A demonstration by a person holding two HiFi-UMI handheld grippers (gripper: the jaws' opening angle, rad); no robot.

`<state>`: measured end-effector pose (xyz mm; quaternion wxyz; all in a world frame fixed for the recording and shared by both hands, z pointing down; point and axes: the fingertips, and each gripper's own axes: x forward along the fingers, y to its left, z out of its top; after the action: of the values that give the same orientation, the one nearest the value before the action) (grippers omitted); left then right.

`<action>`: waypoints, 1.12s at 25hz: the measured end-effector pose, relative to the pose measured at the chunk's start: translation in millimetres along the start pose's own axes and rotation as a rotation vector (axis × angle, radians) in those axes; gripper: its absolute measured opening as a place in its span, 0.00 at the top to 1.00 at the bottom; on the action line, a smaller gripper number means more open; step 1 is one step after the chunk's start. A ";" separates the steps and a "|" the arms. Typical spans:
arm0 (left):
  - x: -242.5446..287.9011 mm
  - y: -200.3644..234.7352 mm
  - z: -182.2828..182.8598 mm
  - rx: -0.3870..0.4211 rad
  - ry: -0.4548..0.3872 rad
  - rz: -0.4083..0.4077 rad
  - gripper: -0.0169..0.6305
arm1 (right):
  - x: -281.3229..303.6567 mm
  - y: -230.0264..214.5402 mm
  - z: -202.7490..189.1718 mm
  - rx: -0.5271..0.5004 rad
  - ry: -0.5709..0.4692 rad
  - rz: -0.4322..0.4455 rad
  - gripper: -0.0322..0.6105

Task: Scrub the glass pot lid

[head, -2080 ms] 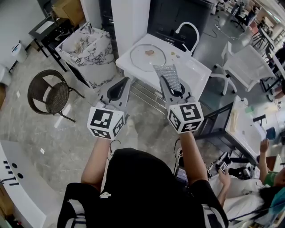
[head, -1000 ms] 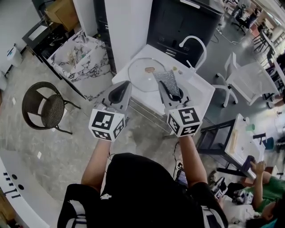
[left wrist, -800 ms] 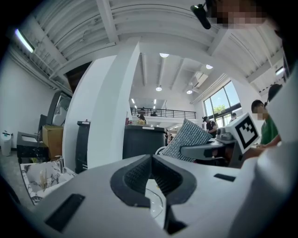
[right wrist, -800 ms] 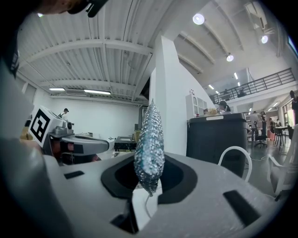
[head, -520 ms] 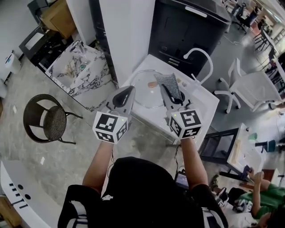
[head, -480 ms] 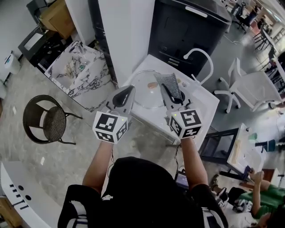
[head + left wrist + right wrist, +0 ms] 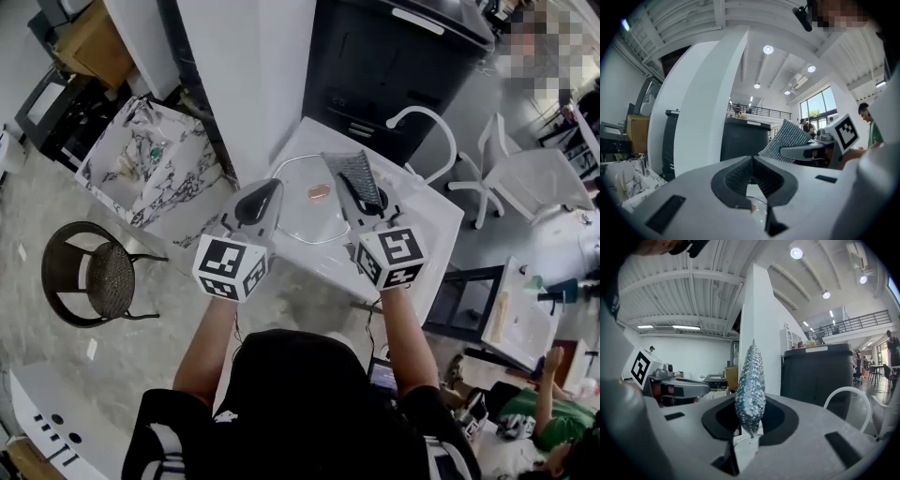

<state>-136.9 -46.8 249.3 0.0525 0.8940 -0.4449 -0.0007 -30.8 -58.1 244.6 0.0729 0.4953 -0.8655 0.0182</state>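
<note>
The glass pot lid (image 7: 309, 217), round with a brownish knob, lies on the white sink counter (image 7: 427, 217). My left gripper (image 7: 269, 191) is shut and empty, and it hovers over the lid's left edge. In the left gripper view its jaws (image 7: 752, 174) meet with nothing between them. My right gripper (image 7: 367, 200) is shut on a silvery scrub cloth (image 7: 353, 174), held over the lid's right side. In the right gripper view the scrub cloth (image 7: 750, 389) stands upright between the jaws (image 7: 749, 426). The left gripper view also shows the scrub cloth (image 7: 786, 140).
A curved white faucet (image 7: 424, 120) rises at the counter's far side. A black cabinet (image 7: 394, 56) and a white pillar (image 7: 251, 66) stand behind it. A marble-patterned bin (image 7: 148, 159) and a wicker chair (image 7: 84, 274) are on the left, a white chair (image 7: 527, 171) on the right.
The sink counter and lid have come closer. Both grippers now hang over the lid's edges instead of short of the counter. The jaws and the cloth are unchanged.
</note>
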 end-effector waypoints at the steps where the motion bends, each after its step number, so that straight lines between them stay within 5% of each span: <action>1: 5.0 3.0 -2.2 -0.003 0.005 -0.007 0.96 | 3.4 -3.0 -1.6 0.002 0.004 -0.007 0.84; 15: 52.8 -2.0 -42.2 -0.046 0.089 -0.076 0.96 | 19.4 -40.1 -41.8 0.032 0.094 -0.032 0.84; 28: 97.6 2.9 -89.5 -0.076 0.170 -0.044 0.96 | 56.1 -76.3 -83.5 0.038 0.184 0.065 0.84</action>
<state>-76.0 -117.9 343.0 0.1238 0.8978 -0.4187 0.0572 15.8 -136.2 332.2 0.1423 0.4646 -0.8701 0.0822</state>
